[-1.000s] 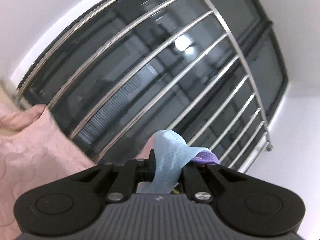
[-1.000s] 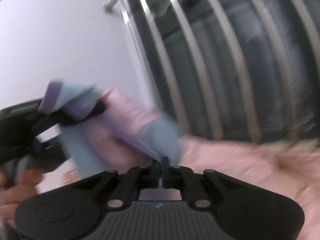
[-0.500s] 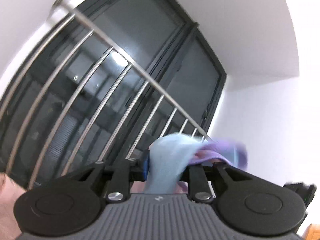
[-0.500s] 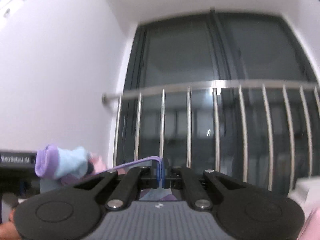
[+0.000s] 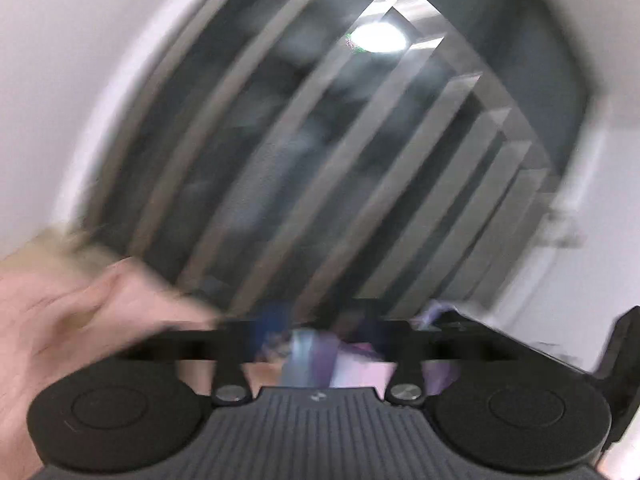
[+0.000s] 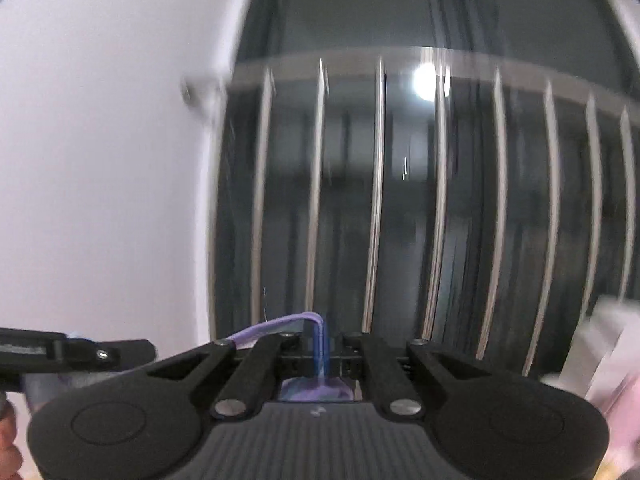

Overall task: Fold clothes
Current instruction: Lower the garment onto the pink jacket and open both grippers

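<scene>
Up in the air in front of the barred window (image 6: 400, 208), both tools are lifted and pointing at the glass, with a small light-blue, pink and purple garment (image 5: 320, 356) strung between them. The right gripper (image 6: 322, 350) has its fingers closed tight on a purple-trimmed edge of the cloth, which stands up as a thin blue strip in the pinch and runs off leftward as a taut band towards the left gripper (image 6: 86, 354), seen at the edge of that view. From the left wrist view everything is smeared by motion: cloth sits between the fingers (image 5: 400, 330) of the left gripper (image 5: 316, 330), which seem set narrow, though the blur means I cannot tell for sure whether they clamp it or merely cradle it. The pink bedspread (image 5: 60, 320) shows low at the left, below the tools. To my eye this is a carrying or shaking-out step of the fold, the garment held off the bed by two edges; whether it is being spread for a fold or swung over to complete one, the pictures do not settle. Whatever follows calls for both grips to stay firm and level so the cloth hangs flat, not twisted, as it comes back down to the bed.
</scene>
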{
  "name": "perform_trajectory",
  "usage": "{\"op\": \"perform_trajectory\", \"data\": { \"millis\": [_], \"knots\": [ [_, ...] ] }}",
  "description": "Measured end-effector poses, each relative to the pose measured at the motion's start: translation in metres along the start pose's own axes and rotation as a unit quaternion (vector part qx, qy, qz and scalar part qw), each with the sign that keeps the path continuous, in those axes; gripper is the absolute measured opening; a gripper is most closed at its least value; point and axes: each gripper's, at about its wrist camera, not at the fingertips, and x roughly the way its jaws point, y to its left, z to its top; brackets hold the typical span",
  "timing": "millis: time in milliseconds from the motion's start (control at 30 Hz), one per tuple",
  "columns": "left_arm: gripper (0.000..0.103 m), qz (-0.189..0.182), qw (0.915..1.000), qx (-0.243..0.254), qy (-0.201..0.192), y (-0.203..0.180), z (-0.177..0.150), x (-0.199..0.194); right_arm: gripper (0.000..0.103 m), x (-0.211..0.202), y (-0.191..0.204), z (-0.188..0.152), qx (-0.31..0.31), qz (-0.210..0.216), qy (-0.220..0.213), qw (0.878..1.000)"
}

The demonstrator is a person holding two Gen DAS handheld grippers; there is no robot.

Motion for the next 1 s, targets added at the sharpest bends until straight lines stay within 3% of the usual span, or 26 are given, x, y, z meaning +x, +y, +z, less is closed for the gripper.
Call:
{"op": "perform_trajectory", "data": {
  "millis": [33,100,133,233,300,467,567,633,767,867,900,933,967,1000],
  "knots": [
    [0.064,0.033,0.9994,-0.001,0.011,0.014,-0.008,0.014,0.004,0.035,-0.006,-0.012,0.016,0.001,0.039,0.999],
    [0.052,0.063,0.9967,-0.003,0.051,0.039,-0.03,0.026,0.031,0.093,-0.025,-0.049,0.079,0.006,0.129,0.988],
    [0.053,0.056,0.9965,-0.005,0.062,0.05,-0.042,0.026,0.033,0.105,-0.031,-0.069,0.1,0.008,0.159,0.982],
    [0.058,0.063,0.9942,0.017,0.086,0.068,-0.082,0.018,0.036,0.106,-0.034,-0.126,0.1,0.011,0.186,0.977],
    [0.063,0.071,0.9906,0.041,0.109,0.069,-0.106,0.022,0.05,0.084,-0.03,-0.162,0.098,0.014,0.193,0.976],
    [0.067,0.09,0.9746,0.104,0.177,0.061,-0.161,0.049,0.067,0.024,-0.016,-0.233,0.115,0.053,0.214,0.968],
    [0.07,0.101,0.961,0.142,0.215,0.055,-0.193,0.066,0.067,-0.013,-0.007,-0.288,0.117,0.05,0.253,0.959],
    [0.073,0.112,0.955,0.167,0.219,0.046,-0.205,0.075,0.067,-0.035,-0.003,-0.316,0.121,0.048,0.274,0.953],
    [0.074,0.134,0.9507,0.176,0.218,0.034,-0.213,0.104,0.069,-0.06,0.006,-0.34,0.123,0.048,0.274,0.952],
    [0.073,0.138,0.9482,0.167,0.232,0.035,-0.214,0.131,0.068,-0.062,0.024,-0.338,0.113,0.08,0.27,0.953],
    [0.064,0.137,0.9459,0.17,0.24,0.034,-0.214,0.14,0.068,-0.063,0.031,-0.337,0.106,0.086,0.262,0.955],
    [0.033,0.137,0.9419,0.174,0.252,0.032,-0.215,0.147,0.069,-0.064,0.038,-0.334,0.098,0.092,0.254,0.958],
    [0.009,0.137,0.9383,0.177,0.264,0.031,-0.217,0.153,0.069,-0.063,0.045,-0.332,0.087,0.096,0.246,0.961],
    [0.0,0.14,0.9364,0.173,0.272,0.032,-0.22,0.155,0.069,-0.061,0.049,-0.33,0.075,0.096,0.244,0.962]
  ]
}}
